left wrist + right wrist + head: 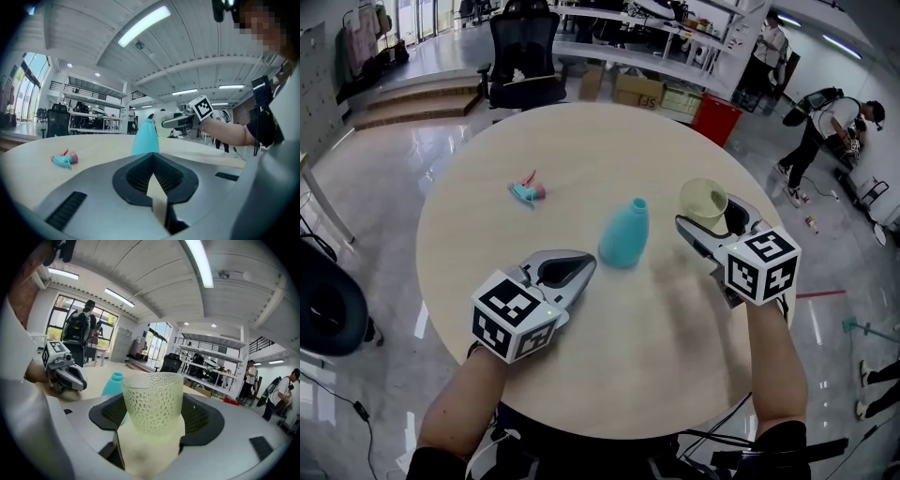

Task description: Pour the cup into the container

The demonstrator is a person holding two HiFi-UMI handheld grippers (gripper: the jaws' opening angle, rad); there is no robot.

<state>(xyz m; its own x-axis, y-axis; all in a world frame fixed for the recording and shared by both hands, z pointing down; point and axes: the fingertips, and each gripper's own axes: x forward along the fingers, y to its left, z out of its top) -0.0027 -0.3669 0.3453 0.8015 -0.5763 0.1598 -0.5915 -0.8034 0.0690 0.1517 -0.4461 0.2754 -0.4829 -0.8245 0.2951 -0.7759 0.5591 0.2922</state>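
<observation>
A teal bottle [625, 234] [145, 137] [112, 383], the container, stands upright with an open neck near the middle of the round table [581, 141]. My right gripper [710, 214] [152, 413] is shut on a pale yellow-green dimpled cup [705, 202] [152, 399]. It holds the cup upright, above the table and just right of the bottle. My left gripper [581, 267] [152, 164] rests low at the bottle's near left, jaws together, nothing between them. What the cup holds does not show.
A teal spray head with a pink collar [527, 191] [64, 159] lies on the table left of the bottle. Beyond the table are a black office chair [525, 56], cardboard boxes, a red bin [715, 119] and people [825, 131] at the right.
</observation>
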